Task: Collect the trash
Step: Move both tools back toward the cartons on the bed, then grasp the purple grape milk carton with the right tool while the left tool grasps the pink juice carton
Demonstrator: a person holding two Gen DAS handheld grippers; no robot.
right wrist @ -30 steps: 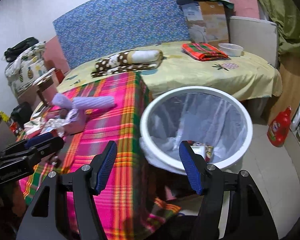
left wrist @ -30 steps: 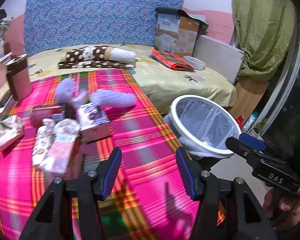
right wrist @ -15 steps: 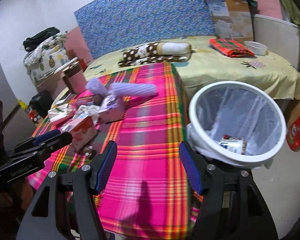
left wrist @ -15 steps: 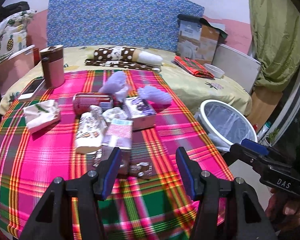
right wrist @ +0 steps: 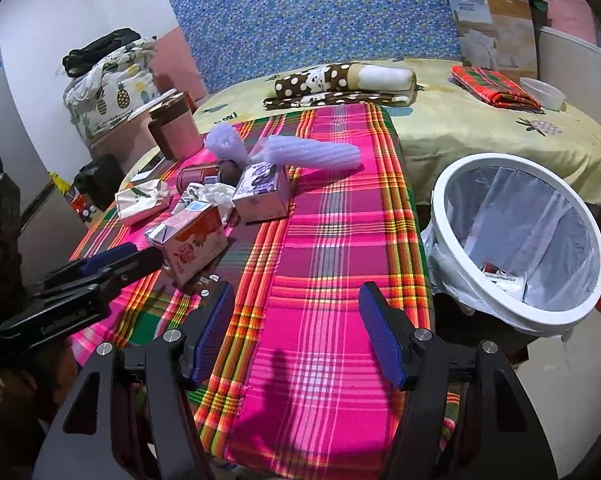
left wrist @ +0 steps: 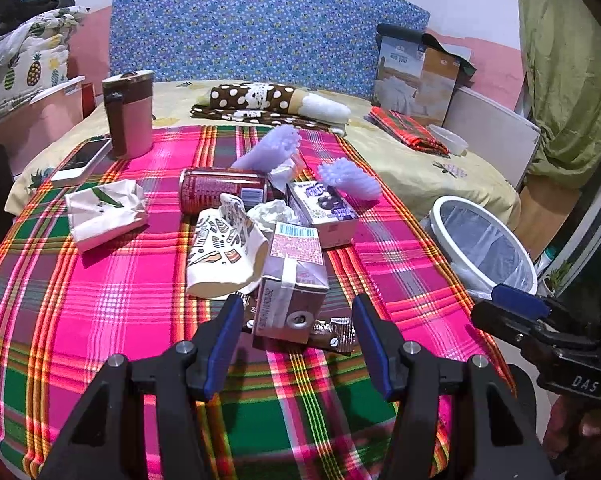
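So the left gripper (left wrist: 296, 336) sits low in the frame, jaws spread wide with nothing between them, aimed right at a pink drink carton (left wrist: 292, 280) lying on its side on the plaid surface (left wrist: 100, 300). The carton's long axis runs straight away from the camera, straw-hole end facing the gripper, far end pointing up-frame. A brown foil wrapper (left wrist: 334, 330) pokes out from under its near right corner. Just left of it there's a patterned paper cup (left wrist: 220, 252) tipped over, mouth toward the camera. Further up: a purple carton (left wrist: 324, 210), a red can (left wrist: 220, 190) on its side, lying crossways. The right gripper (right wrist: 296, 336) is wide too, holding nothing, over bare cloth. The white trash bin (right wrist: 516, 240) is off the surface's right edge, some trash already inside.
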